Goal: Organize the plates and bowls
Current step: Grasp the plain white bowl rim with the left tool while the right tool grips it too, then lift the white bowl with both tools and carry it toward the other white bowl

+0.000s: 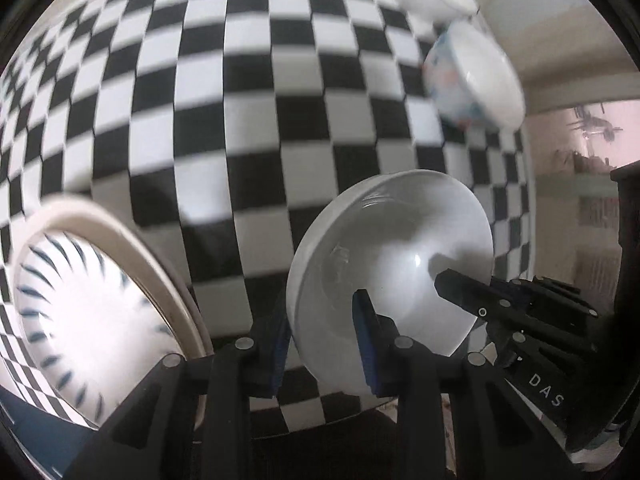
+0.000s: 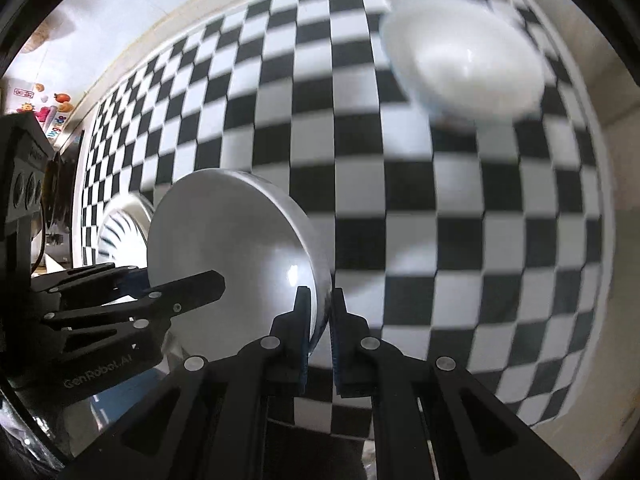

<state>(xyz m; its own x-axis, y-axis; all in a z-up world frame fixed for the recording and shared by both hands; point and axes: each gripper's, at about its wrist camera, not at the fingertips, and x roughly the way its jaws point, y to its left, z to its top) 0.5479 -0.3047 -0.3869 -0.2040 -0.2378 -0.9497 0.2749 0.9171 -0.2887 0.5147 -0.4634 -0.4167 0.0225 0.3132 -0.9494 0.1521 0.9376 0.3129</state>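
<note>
White bowl (image 1: 400, 256) clamped by both jaws; 2 more bowls, 1 striped plate (image 1: 92, 312).

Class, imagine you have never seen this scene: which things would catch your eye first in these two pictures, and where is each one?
First, the black-and-white checkered cloth filling both views. Next, the plain white bowl low in the middle, tilted and clamped at its rim by both the left gripper and the right gripper. Then the blue-striped plate at lower left, and two more bowls at the far top right.
</note>
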